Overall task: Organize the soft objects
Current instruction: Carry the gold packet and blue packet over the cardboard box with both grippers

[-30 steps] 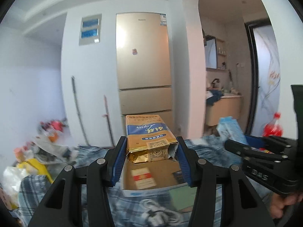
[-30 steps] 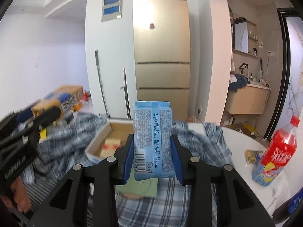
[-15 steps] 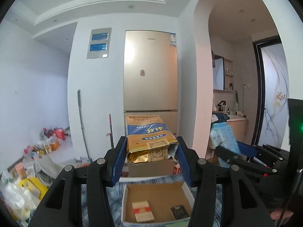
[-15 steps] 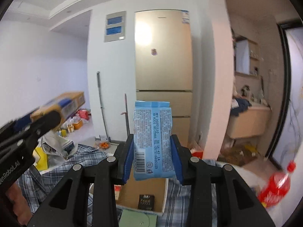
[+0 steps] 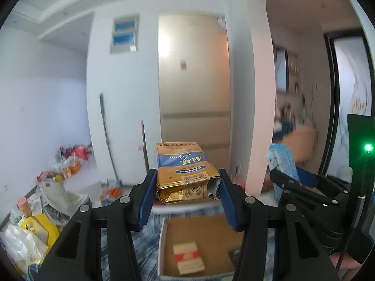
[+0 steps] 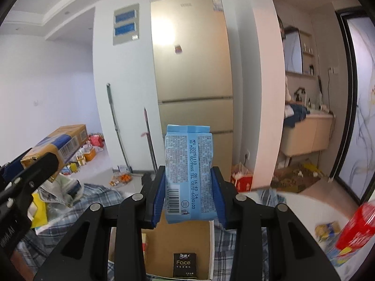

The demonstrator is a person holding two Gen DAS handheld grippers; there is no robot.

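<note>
Counter: a blue-and-white plaid cloth point(image 6: 234, 255) covers the counter beneath both tools; an open cardboard box point(image 6: 180, 245) sits on it directly below them.
Box contents: a small black "Face" pack point(image 6: 185, 265) lies flat near the box's near end; a red-and-white pack point(image 5: 188, 254) lies flat on its floor.
Left tool point(image 5: 187, 196): closed on a gold tissue pack point(image 5: 185, 171), blue pads pressing its two long sides, held above the box.
Gold pack axis: long axis runs away from the camera along the fingers; torn, crumpled foil end faces the camera, printing reads upside down.
Right tool point(image 6: 188, 197): clamped on a light blue tissue pack point(image 6: 188, 171), held above the box.
Blue pack axis: long axis stands up and away from the pads, barcode end nearest the camera, sealed flap at the far top.
Right edge: a red drink bottle point(image 6: 351, 229), blurred, stands on bare white counter.
Left floor: bags, papers and small clutter point(image 5: 35, 213) lie piled.
Far room: a tall gold refrigerator point(image 6: 192, 77) stands against a white wall, two long-handled sticks leaning just left of it; a washbasin alcove lies to the right.
</note>
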